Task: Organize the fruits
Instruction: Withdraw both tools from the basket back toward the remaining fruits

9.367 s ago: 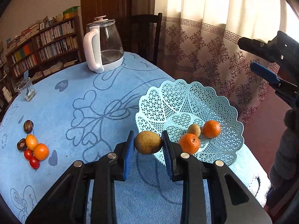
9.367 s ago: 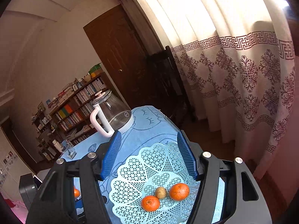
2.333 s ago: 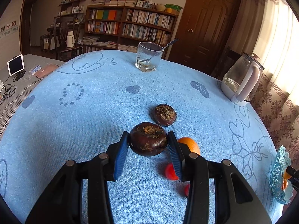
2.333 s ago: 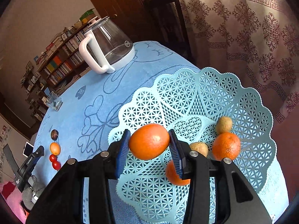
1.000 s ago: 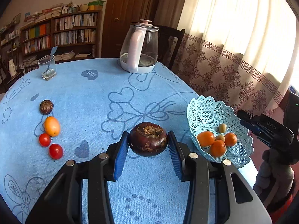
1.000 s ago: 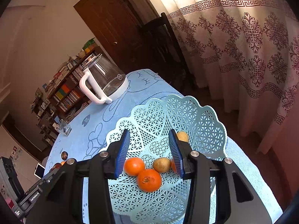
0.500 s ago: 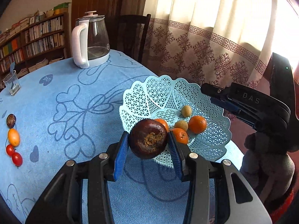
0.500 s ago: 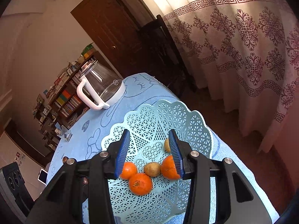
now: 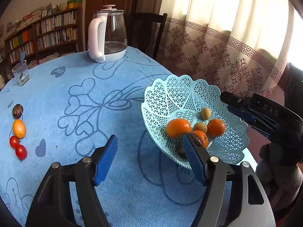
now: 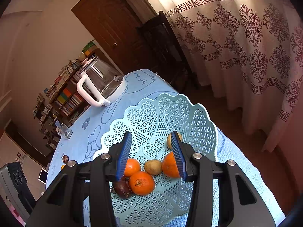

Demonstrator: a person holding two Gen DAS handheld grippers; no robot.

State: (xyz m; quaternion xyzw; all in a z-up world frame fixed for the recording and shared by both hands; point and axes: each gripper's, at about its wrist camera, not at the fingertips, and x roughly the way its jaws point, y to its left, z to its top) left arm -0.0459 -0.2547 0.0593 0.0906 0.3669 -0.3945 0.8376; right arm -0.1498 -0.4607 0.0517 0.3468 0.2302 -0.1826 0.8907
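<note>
With the left gripper (image 9: 149, 158) jaws just spreading and nothing between them, the dark fruit (image 10: 122, 188) is lying in the basket (image 9: 181, 87) beside three oranges. Right gripper (image 10: 151, 157) is hovering part-open, empty. Four fruits (image 9: 19, 128) are waiting on the cloth.

Bright daylight comes through the curtain (image 9: 223, 19), which glares white at the top, the basket (image 9: 189, 89) throws a soft shadow on the worktop (image 9: 75, 98), and both sharp fisheye views bend and darken toward the corners.

"LOVE" on tablecloth heart (image 9: 58, 70); "DAS" on right claw (image 9: 270, 110)
</note>
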